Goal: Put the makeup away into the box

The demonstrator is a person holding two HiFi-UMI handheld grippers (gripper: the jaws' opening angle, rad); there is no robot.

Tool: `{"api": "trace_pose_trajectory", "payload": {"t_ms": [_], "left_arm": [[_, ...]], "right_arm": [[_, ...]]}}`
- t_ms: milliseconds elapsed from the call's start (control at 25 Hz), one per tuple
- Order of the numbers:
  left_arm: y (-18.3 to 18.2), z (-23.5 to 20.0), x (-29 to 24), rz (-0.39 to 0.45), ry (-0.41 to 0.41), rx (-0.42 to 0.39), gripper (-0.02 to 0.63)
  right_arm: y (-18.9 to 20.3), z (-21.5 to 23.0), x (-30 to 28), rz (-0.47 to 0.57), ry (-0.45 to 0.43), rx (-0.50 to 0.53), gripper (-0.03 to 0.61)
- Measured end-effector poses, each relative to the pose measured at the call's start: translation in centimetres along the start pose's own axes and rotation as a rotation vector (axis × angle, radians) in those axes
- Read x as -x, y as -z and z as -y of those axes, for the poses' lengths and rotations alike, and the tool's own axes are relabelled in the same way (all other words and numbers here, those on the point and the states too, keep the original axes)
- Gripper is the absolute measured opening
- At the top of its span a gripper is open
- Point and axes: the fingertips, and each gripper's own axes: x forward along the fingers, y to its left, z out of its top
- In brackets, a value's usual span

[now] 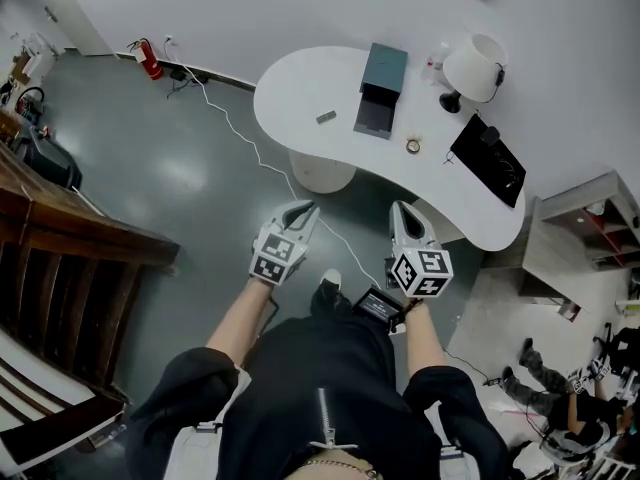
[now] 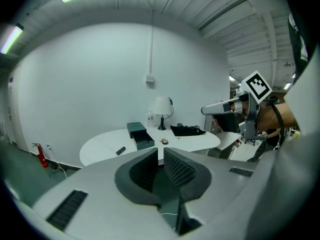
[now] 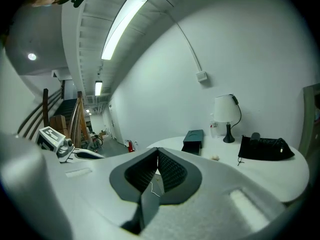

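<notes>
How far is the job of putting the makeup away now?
Nothing looks done: a small dark item and a round item lie on the table beside the open box. The left gripper and right gripper hold nothing, short of the table. All placing is left.

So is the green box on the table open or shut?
Open. The box has its drawer slid out in front, showing its inside.
</notes>
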Motion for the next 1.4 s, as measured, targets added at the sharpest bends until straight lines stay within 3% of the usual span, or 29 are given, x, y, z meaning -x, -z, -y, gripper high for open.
{"api": "trace_pose_trajectory", "payload": {"t_ms": [360,760,1080,1400], "left_arm": [[-2.4,-3.3,-6.6,-0.018,-0.026,0.004,0.041],[-3.1,-6.7,-9.8,-0.037,-0.052,0.003,0.041],[-4.2,-11.1,-14.7,-0.042,-0.017,-0.041,0.041],[-3.9,-16.5,-21.8,-0.132,0.061,-0.085,0.043]], "right_arm": [[-2.6,5.3,-6.0,-0.002,-0.021,-0.009,0.006],[-3.6,7.1,-10.0,-0.011,-0.048,-0.012,0.006],[-4.7,9.3,-14.1,-0.023,-0.039,0.006,0.006],[-7.2,13.4,-20.0,-0.029,0.018,-0.006,0.005]]}}
